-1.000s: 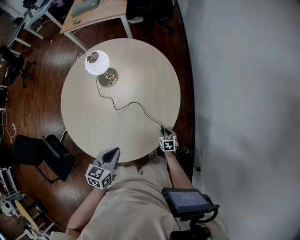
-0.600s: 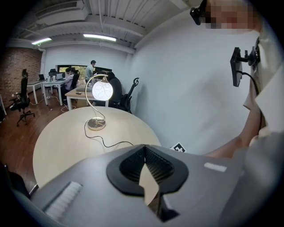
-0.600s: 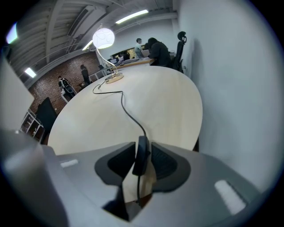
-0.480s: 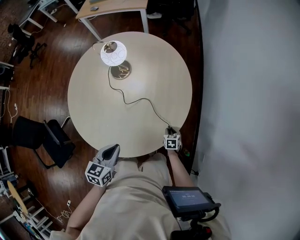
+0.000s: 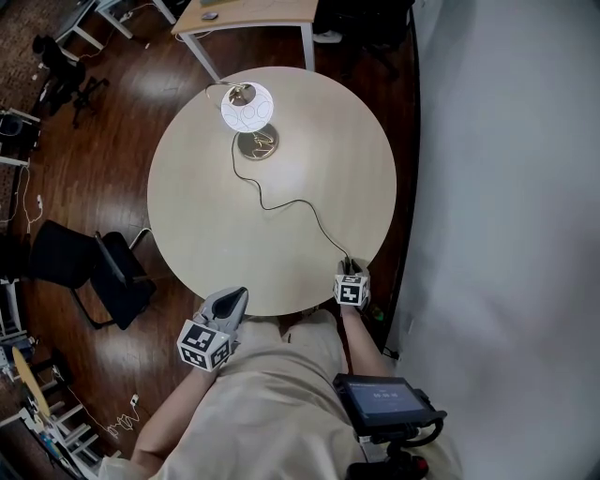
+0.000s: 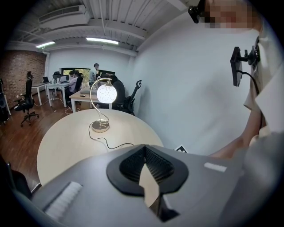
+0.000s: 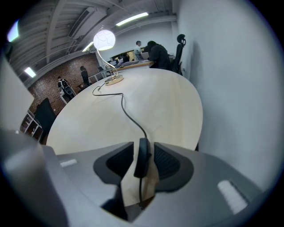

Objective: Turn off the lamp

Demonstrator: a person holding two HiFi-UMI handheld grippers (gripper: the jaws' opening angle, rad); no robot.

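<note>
The lamp has a glowing white globe [image 5: 247,105] on a curved stem over a round metal base [image 5: 256,143], at the far side of the round table [image 5: 206,225]. Its black cord [image 5: 291,202] snakes across to my right gripper [image 5: 349,268] at the near right edge. In the right gripper view the black inline switch [image 7: 143,157] stands between the pads [image 7: 165,162] with a slim gap each side; these jaws have just been opening. The globe [image 7: 104,40] is lit there too. My left gripper [image 5: 233,299] hangs off the near table edge, jaws together, holding nothing.
A white wall [image 5: 506,187] runs close along the table's right side. A black chair [image 5: 94,277] stands left of the table on the dark wood floor. A desk [image 5: 248,14] and people at work sit beyond the lamp. A tablet [image 5: 380,398] hangs at my chest.
The head view has shifted, so table and lamp sit further right in the picture. My right gripper has stayed at the cord's near end. The globe glows in every frame.
</note>
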